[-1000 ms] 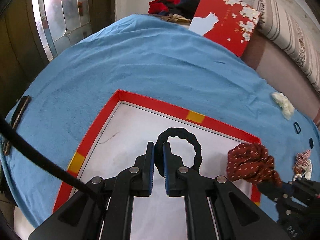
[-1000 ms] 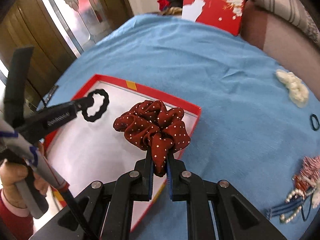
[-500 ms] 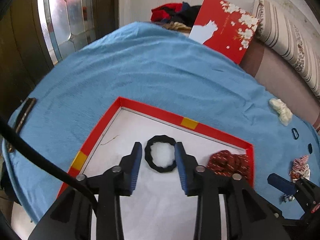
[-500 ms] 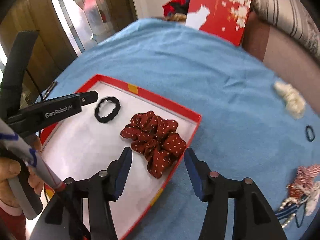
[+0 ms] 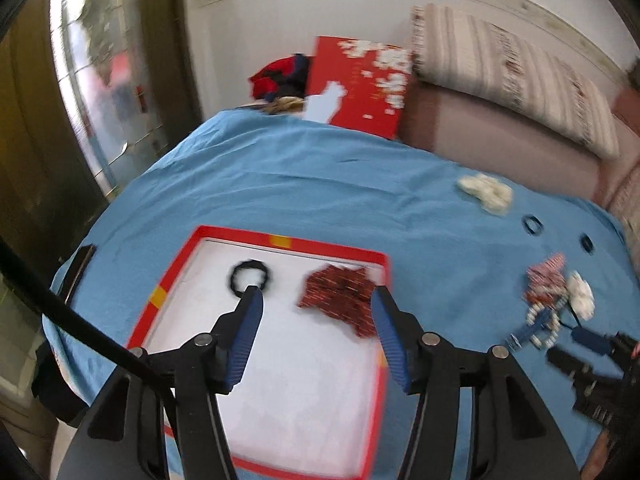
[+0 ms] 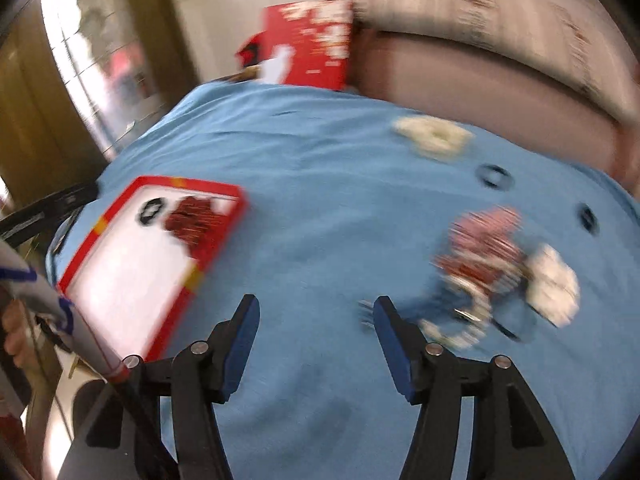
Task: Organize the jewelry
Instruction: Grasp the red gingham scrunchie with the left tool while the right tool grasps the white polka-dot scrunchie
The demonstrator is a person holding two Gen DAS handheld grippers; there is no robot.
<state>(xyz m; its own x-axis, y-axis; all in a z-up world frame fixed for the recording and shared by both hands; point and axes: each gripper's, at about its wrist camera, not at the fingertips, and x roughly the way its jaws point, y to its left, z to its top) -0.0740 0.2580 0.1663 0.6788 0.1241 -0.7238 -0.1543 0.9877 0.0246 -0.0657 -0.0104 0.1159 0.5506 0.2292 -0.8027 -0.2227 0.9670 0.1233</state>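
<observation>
A: Blue cloth (image 5: pixel 280 184) is spread over the table, with a red card (image 5: pixel 360 84) and a striped cushion (image 5: pixel 512 76) seen behind it.

B: And the tray (image 5: pixel 384 276)?

A: It is red-rimmed with a white floor. A black ring (image 5: pixel 250 276) is laid flat in its far left part, and a dark red dotted scrunchie (image 5: pixel 340 300) is bunched just beside it, against the far right rim. The scrunchie's long axis is seen running across the tray, from the ring toward that rim.

B: The claws?

A: The left gripper (image 5: pixel 316 320) is held spread wide above the tray, nothing between its blue pads (image 5: pixel 246 336). The right gripper (image 6: pixel 316 324) is likewise spread and empty over bare cloth, well apart from the tray (image 6: pixel 120 272).

B: What is left on the cloth?

A: A pink striped heap (image 6: pixel 484 248) with beads is blurred just beside the right pad; a white scrunchie (image 6: pixel 432 140) and two small black bands (image 6: pixel 494 174) are scattered farther off.
</observation>
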